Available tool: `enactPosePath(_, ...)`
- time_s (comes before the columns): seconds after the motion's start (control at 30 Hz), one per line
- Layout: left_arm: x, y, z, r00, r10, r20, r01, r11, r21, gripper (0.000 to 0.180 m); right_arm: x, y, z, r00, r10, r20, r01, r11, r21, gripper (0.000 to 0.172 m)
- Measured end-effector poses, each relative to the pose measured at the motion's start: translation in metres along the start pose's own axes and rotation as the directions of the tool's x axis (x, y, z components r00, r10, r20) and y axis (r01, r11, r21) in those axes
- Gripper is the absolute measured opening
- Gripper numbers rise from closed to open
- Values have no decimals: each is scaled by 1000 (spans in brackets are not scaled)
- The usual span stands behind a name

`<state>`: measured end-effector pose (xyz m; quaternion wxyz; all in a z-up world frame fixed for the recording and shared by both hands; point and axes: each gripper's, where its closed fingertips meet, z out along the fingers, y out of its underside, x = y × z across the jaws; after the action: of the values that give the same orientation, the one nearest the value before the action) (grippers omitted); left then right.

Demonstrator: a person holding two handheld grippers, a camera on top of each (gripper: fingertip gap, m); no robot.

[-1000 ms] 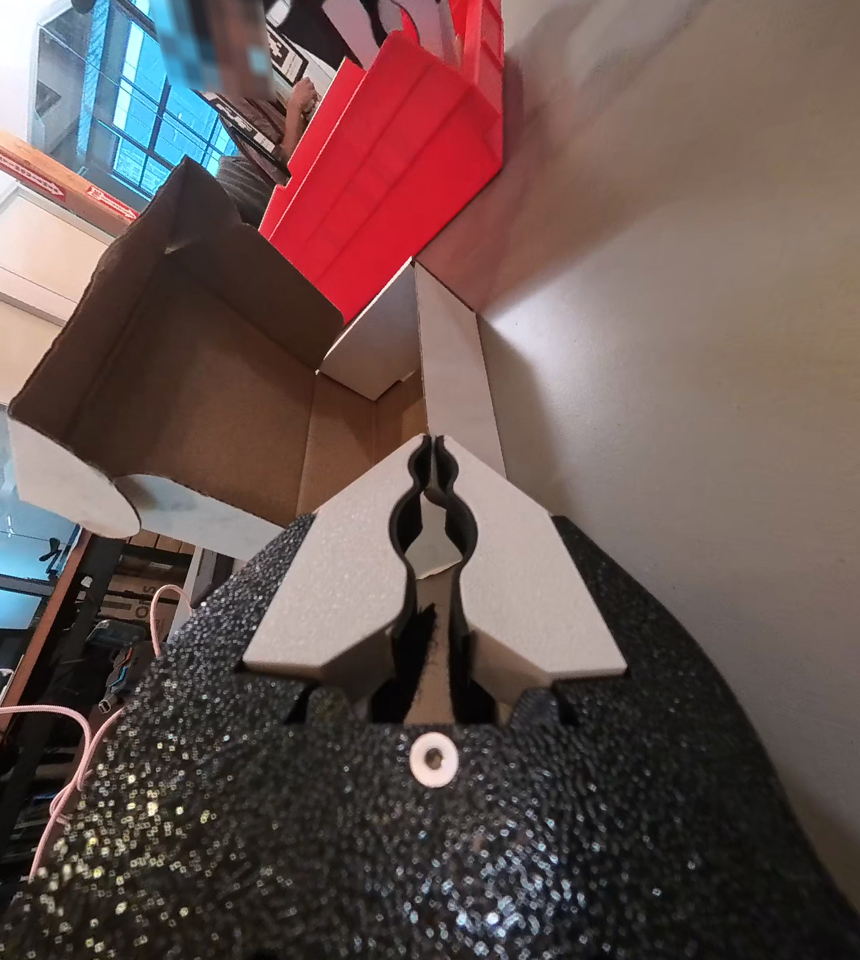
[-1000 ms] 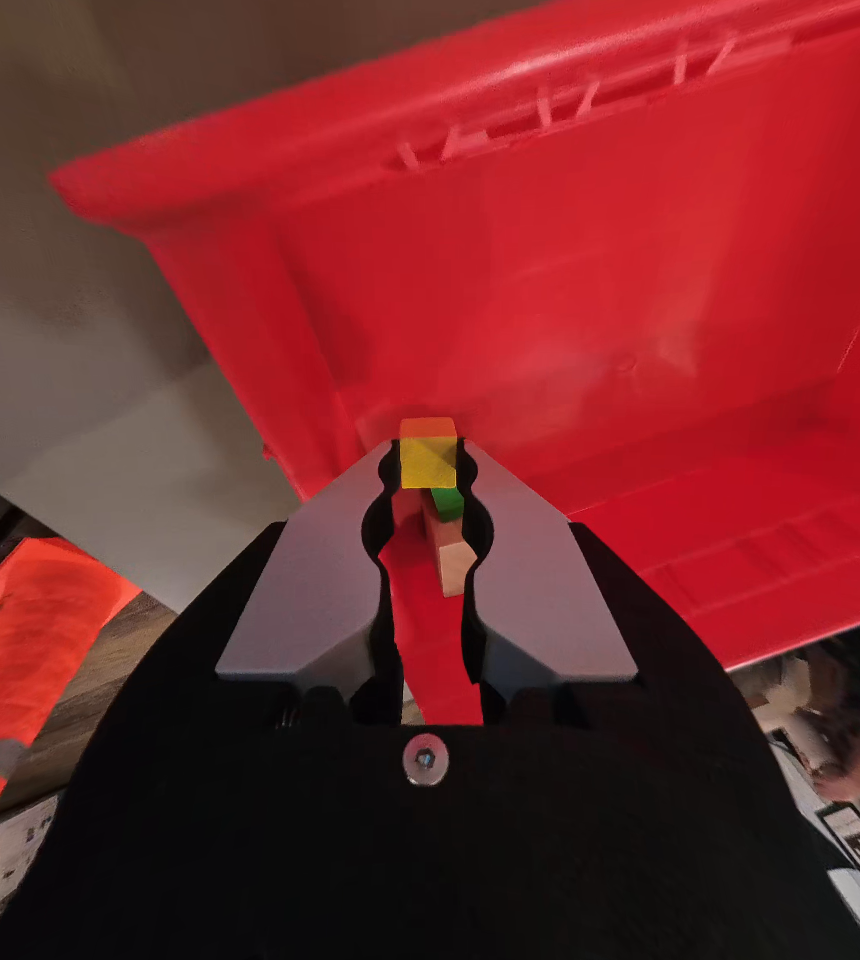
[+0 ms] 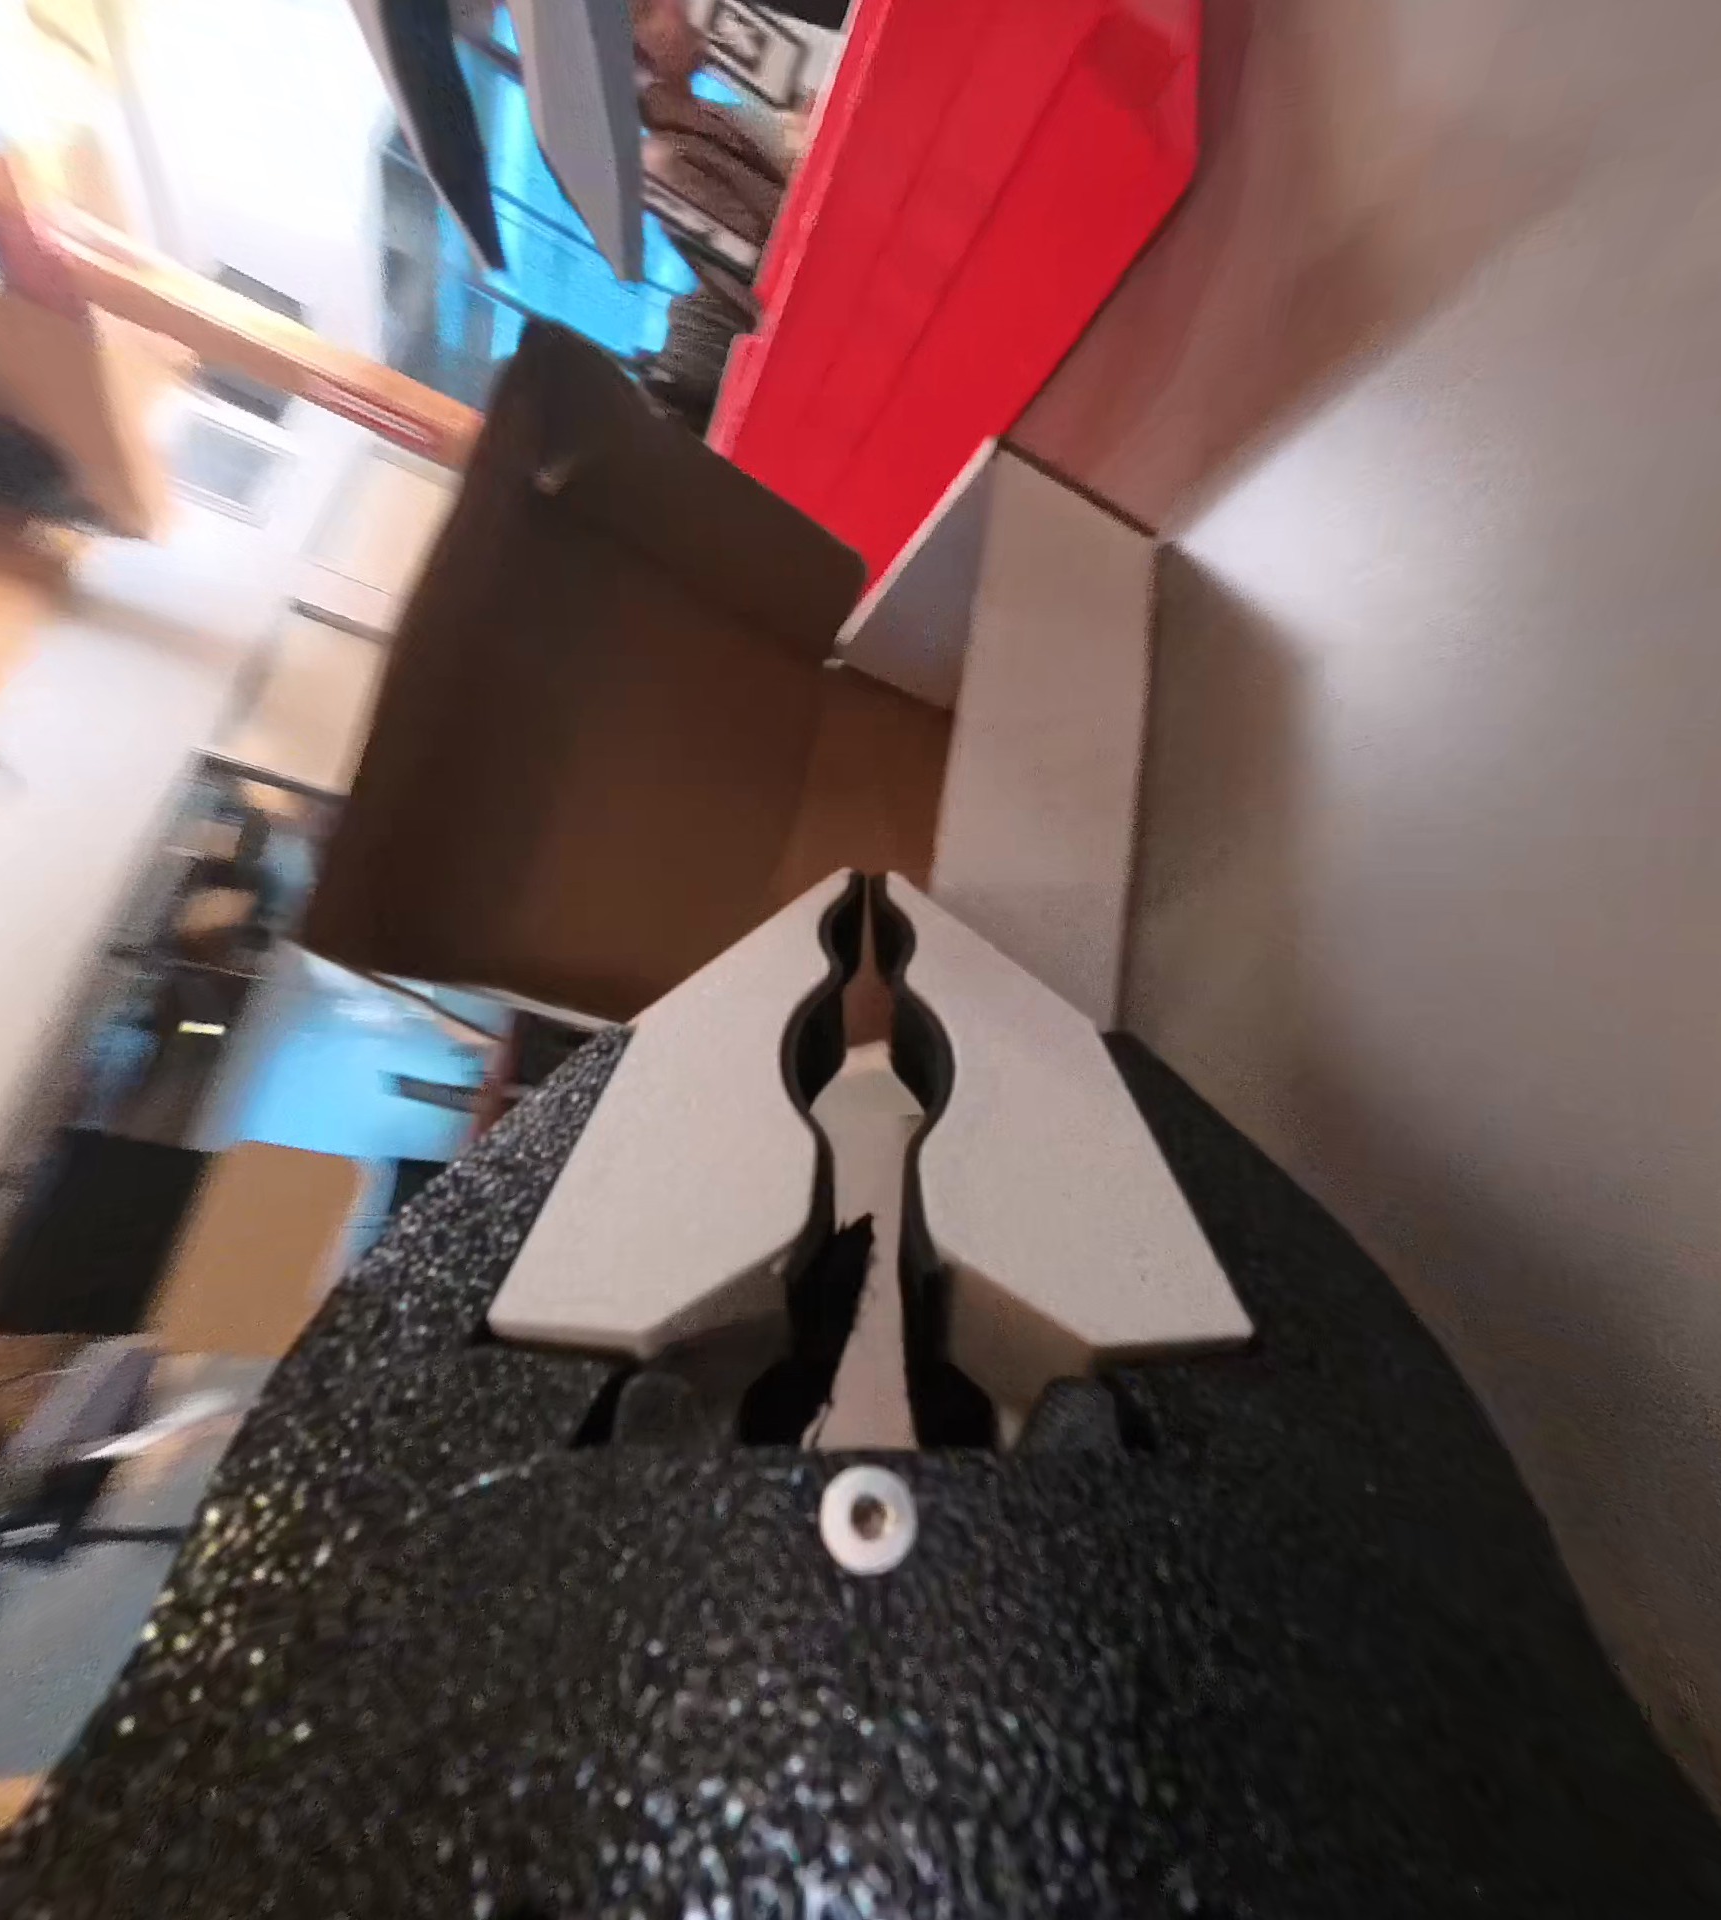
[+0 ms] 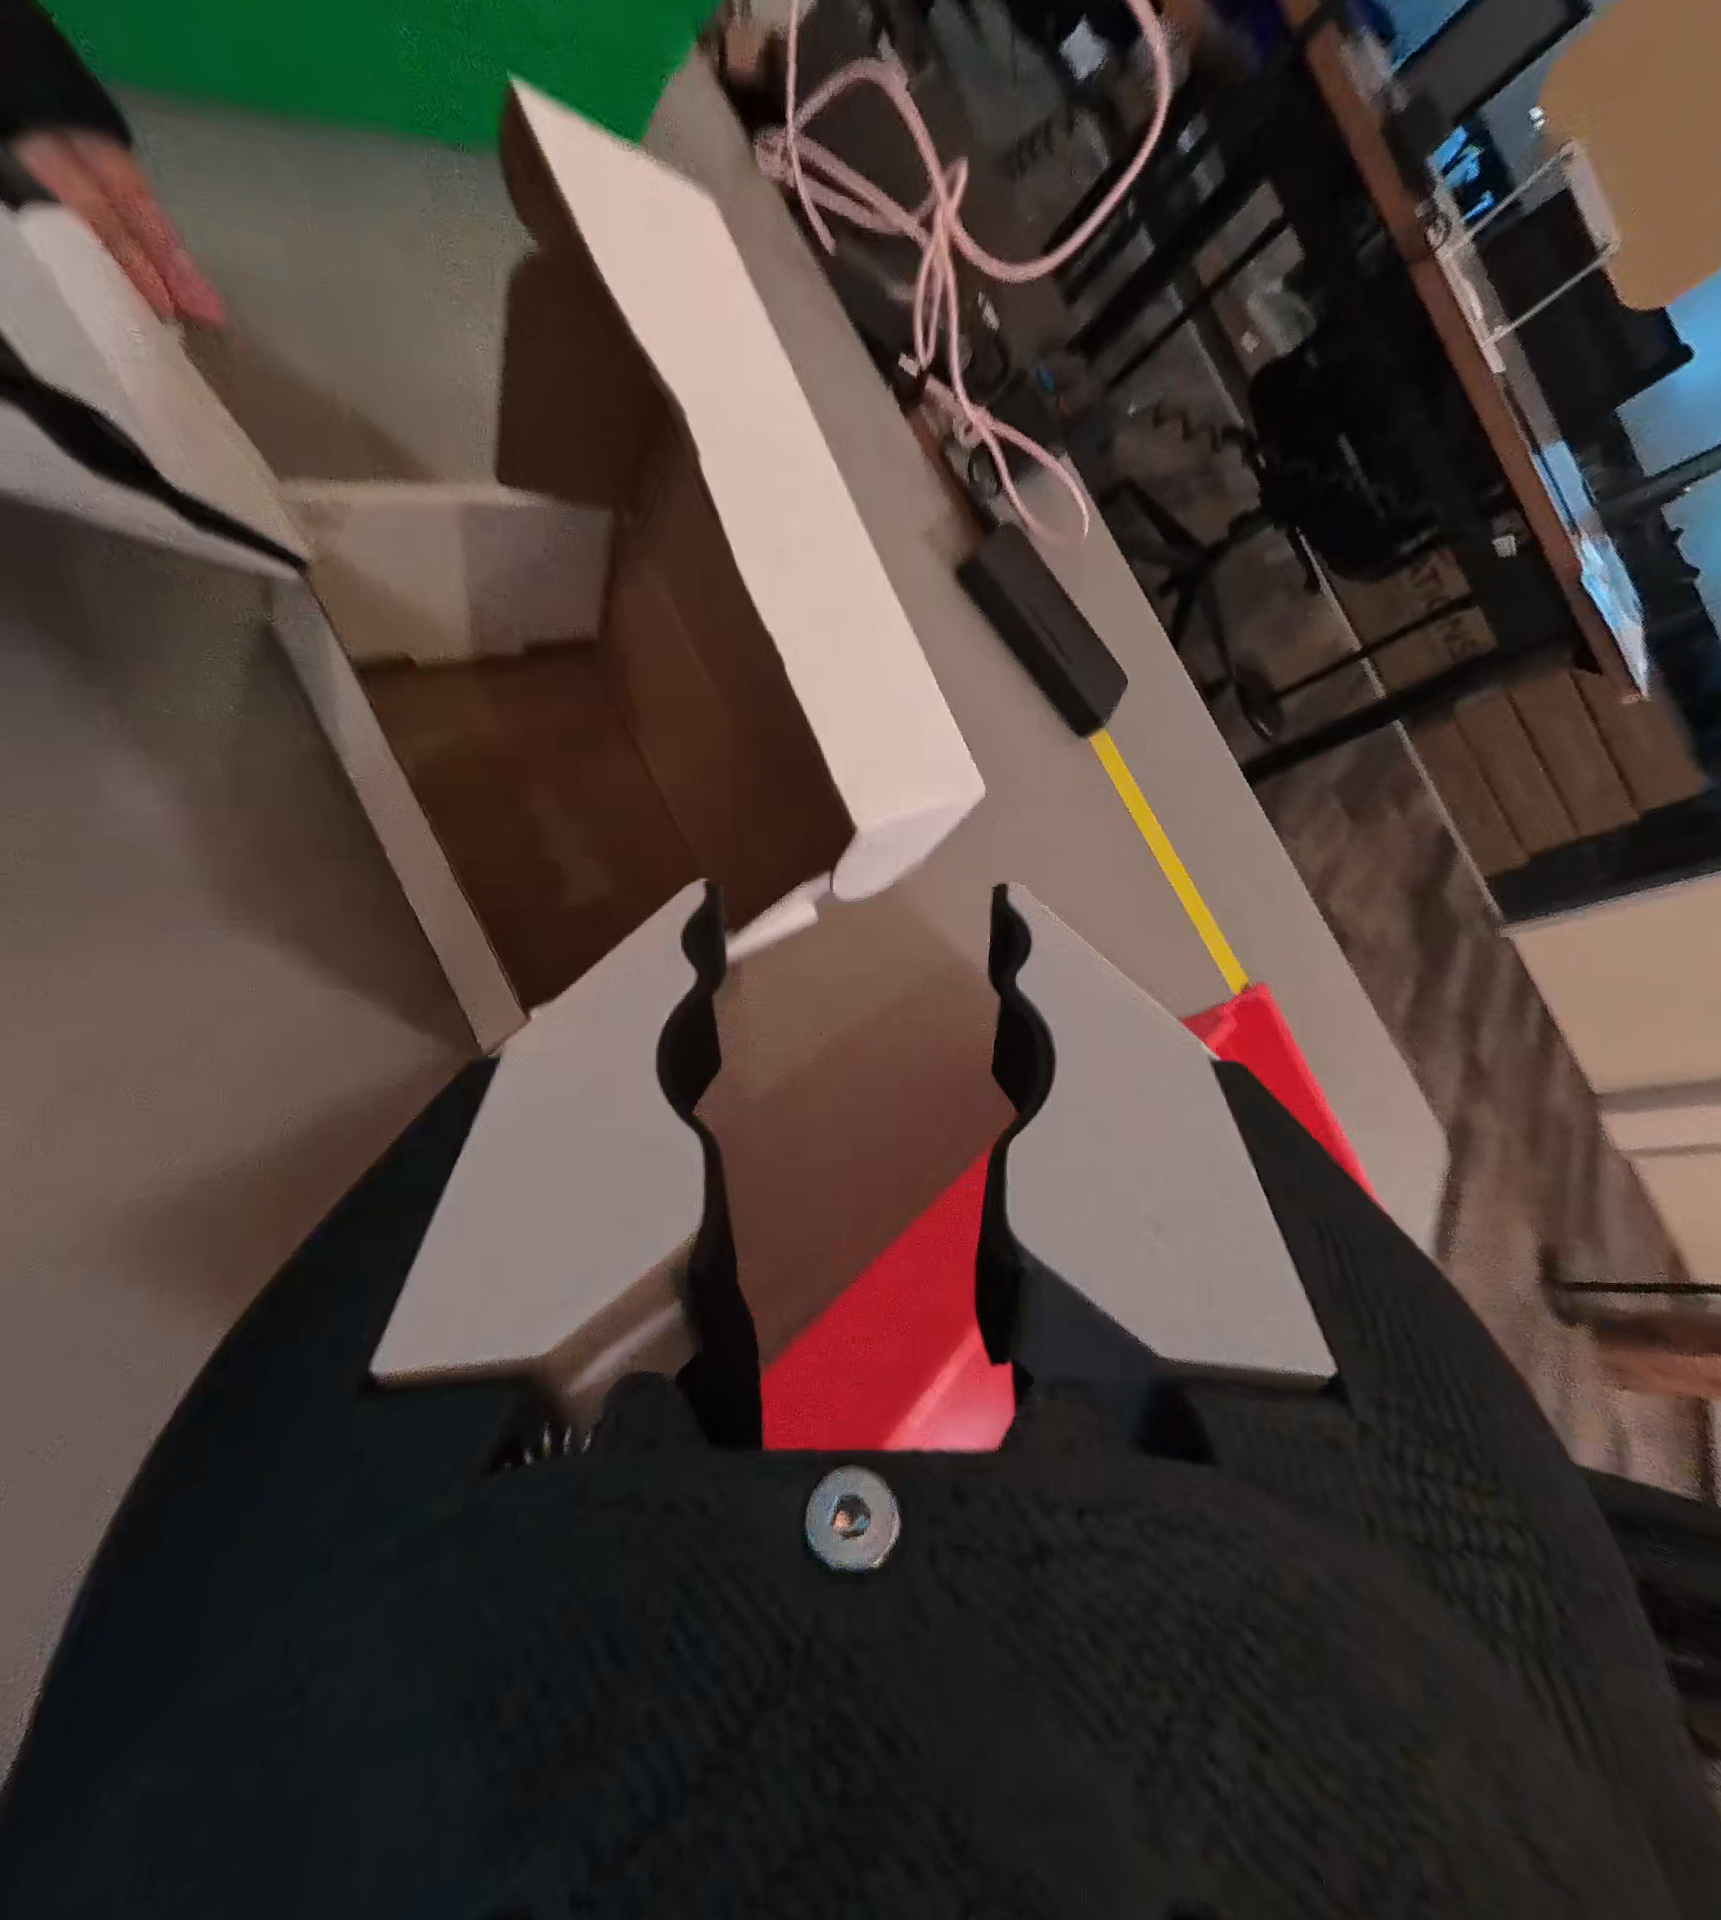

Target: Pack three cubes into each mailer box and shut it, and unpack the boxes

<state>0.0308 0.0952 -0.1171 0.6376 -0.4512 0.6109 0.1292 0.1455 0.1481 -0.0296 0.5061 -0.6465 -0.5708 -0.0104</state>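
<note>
1. Grey tabletop [image 4: 56,935] carries the work, with a cluttered, blurred workshop beyond its edge: pink cables [image 4: 939,239], dark shelving and a black device with a yellow strip [image 4: 1043,644] near the rim.
2. An open mailer box [image 4: 565,810] sits on the table, white outside and brown inside, its lid flap [image 4: 762,499] standing up along one side. As far as its floor shows, no cubes lie in it.
3. Just beside the box stands a red bin [image 3: 949,270]; a corner of it shows under the right gripper [image 4: 851,904]. No cube is visible in either view.
4. That right gripper hovers just short of the box's near corner, fingers spread wide with nothing between them.
5. The left gripper [image 3: 864,883] is clenched, fingertips together on nothing, poised at the box's white side wall [image 3: 1043,727].
6. Judging by its thin walls, the box is probably light and will slide if pushed, so one gripper should steady a wall while the other works.
7. The lid looks stiff along its panel but hinged at the crease; it is best taken by pinching the free white edge, or pushed over flat, without crushing the tuck flap.
8. The cubes are likely small, hard and light, suiting a flat-face pinch.
</note>
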Motion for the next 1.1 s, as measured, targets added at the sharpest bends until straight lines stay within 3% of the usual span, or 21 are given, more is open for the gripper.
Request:
enactPosePath(0.03, -7, -6, -3, 996, 67, 54, -68, 998, 5, 1, -3, -5, 1, 999, 40, -11, -39, 999, 28, 50)
enactPosePath(0.1, -17, -24, -13, 988, 76, 131, -83, 995, 49, 12, -7, -9, 2, 994, 105, -30, -103, 992, 73, 51)
enactPosePath(0.2, -43, -43, -36, 961, -12, 275, -16, 995, 98, 21, -13, -5, 3, 980, 198, -4, -196, 975, 108, 51)
enactPosePath(0.3, -80, -34, -48, 906, -192, 377, 174, 981, 81, 25, -17, -3, 7, 955, 290, 53, -295, 949, 113, 50)
enactPosePath(0.37, -96, -19, -44, 873, -325, 363, 327, 943, 56, 45, -12, 0, 10, 959, 283, 33, -285, 954, 93, 47)
enactPosePath(0.43, -102, -5, -35, 899, -305, 315, 336, 941, -47, 79, -4, -1, 9, 974, 227, -16, -225, 971, 79, 29)
enactPosePath(0.57, -105, 15, -20, 939, -275, 209, 320, 920, -227, 69, -1, 0, 10, 991, 132, -28, -132, 991, 16, 24)
enactPosePath(0.7, -110, 25, -9, 937, -321, 137, 348, 893, -287, 55, 1, 5, 17, 991, 134, -4, -134, 991, -23, 24)
enactPosePath(0.8, -110, 29, -1, 952, -286, 107, 305, 896, -322, 38, 4, 3, 21, 993, 121, -6, -121, 993, -11, 7)
enactPosePath(0.9, -110, 30, 5, 981, -177, 84, 196, 909, -369, 7, 7, 4, 26, 994, 111, -18, -111, 994, -19, 3)
enactPosePath(1.0, -108, 34, 10, 985, -151, 83, 172, 892, -417, 4, 6, 6, 29, 986, 165, 4, -165, 986, -39, 3)
enactPosePath(1.1, -103, 31, 13, 962, -264, 71, 269, 864, -425, 2, 7, 9, 31, 965, 261, 16, -260, 964, -51, 2)
